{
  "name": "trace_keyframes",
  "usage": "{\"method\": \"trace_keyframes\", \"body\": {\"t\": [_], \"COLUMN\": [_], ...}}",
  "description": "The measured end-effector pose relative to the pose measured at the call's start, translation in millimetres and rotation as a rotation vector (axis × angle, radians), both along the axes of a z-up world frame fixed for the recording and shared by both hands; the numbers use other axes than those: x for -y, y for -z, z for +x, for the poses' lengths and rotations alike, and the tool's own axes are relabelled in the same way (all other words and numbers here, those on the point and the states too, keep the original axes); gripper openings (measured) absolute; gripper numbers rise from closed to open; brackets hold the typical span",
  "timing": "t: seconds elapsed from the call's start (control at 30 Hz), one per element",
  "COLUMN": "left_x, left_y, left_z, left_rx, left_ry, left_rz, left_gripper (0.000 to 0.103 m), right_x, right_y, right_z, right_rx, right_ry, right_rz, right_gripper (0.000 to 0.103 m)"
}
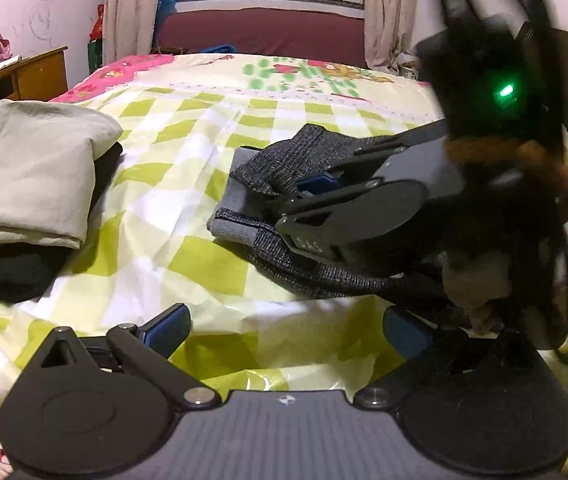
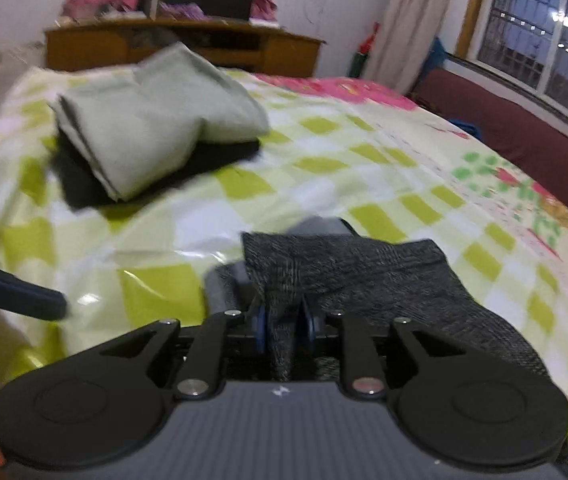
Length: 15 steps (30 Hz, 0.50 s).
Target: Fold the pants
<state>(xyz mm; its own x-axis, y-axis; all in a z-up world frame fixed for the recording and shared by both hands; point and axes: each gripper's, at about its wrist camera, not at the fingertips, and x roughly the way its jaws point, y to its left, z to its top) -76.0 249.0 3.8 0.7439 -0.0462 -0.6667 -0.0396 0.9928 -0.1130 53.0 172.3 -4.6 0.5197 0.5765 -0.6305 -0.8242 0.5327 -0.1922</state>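
Observation:
Dark grey knit pants (image 1: 284, 168) with a lighter grey waistband lie bunched on the checked bedsheet (image 1: 188, 152). In the left wrist view my right gripper (image 1: 316, 184) comes in from the right, shut on a fold of these pants. The right wrist view shows the same grip: a strip of the grey pants (image 2: 348, 268) runs between the blue pads (image 2: 261, 320), and my right gripper (image 2: 284, 322) pinches it. My left gripper (image 1: 284, 330) stands open low over the sheet, nothing between its fingers; one of its blue fingers (image 2: 20, 294) shows at the left edge.
A folded pale green garment (image 1: 32, 172) lies on a folded black one (image 1: 8, 268) at the bed's left side, also seen as the pale green stack (image 2: 152, 116). A wooden desk (image 2: 188, 46) stands beyond the bed. A maroon headboard (image 1: 264, 32) sits under the window.

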Motion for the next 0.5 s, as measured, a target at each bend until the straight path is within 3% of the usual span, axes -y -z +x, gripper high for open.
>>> {"method": "trace_keyframes", "body": {"t": [0.17, 0.27, 0.33, 0.43, 0.5], "left_x": [5, 9, 10, 8, 5], "left_y": [-2, -4, -6, -13, -20], "left_z": [-4, -6, -8, -12, -13], "left_rx": [-0.013, -0.021, -0.019, -0.007, 0.011], "left_ry": [0.004, 0.012, 0.017, 0.019, 0.016], "left_rz": [0.035, 0.05, 0.068, 0.091, 0.099], "left_gripper": [0.103, 0.103, 0.103, 0.103, 0.103], "right_x": [2, 6, 12, 29, 43], "right_y": [2, 0, -2, -14, -28], "right_z": [0, -6, -6, -3, 0], "right_rx": [-0.004, 0.026, -0.013, -0.108, -0.104], "right_ry": [0.001, -0.058, -0.103, -0.142, -0.127], "right_rz": [0.034, 0.028, 0.037, 0.127, 0.179], "right_gripper": [0.016, 0.018, 0.025, 0.024, 0.025]}}
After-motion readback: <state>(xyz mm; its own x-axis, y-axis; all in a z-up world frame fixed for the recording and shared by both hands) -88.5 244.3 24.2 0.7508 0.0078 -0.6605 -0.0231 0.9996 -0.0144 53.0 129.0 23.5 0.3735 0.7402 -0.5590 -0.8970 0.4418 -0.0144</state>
